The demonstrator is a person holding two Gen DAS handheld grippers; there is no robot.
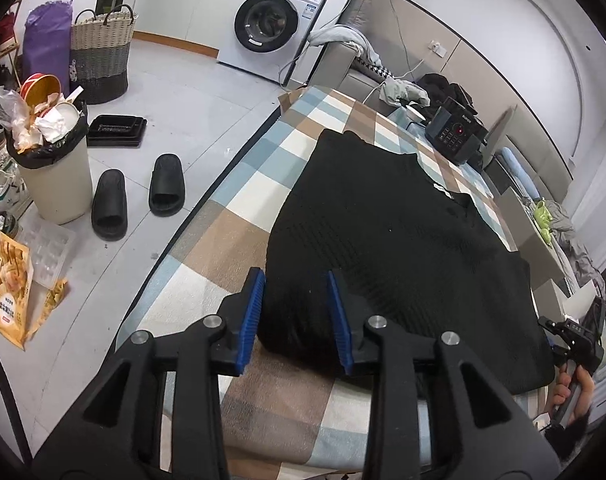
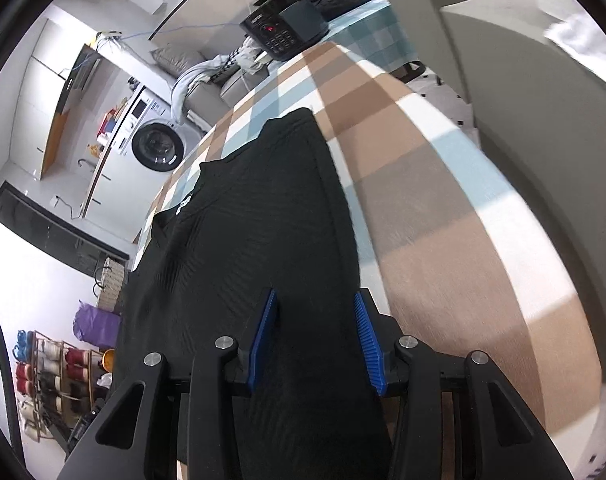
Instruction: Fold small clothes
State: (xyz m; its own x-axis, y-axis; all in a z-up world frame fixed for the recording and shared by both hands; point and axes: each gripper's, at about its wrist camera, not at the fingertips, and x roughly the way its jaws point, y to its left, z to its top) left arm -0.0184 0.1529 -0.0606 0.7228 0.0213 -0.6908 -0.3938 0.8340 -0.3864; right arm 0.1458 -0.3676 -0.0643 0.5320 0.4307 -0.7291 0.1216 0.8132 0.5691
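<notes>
The black top (image 1: pixel 387 232) is laid flat on the checked cloth (image 1: pixel 239 216), near the black box (image 1: pixel 455 136). Its neck end points at that box, its long way too. The left gripper (image 1: pixel 295 320) is held open over the hem, gripping nothing. The right gripper (image 2: pixel 315 340) is open around a side edge. For a neat fold, both corners should be pinched evenly.

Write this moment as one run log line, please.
left gripper: open | right gripper: open | black knitted garment: flat on checked cloth

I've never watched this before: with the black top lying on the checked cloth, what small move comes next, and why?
Probably close the left gripper on the black top's near corner: its jaws stand apart around that edge, gripping nothing yet, so no fold can start.
</notes>
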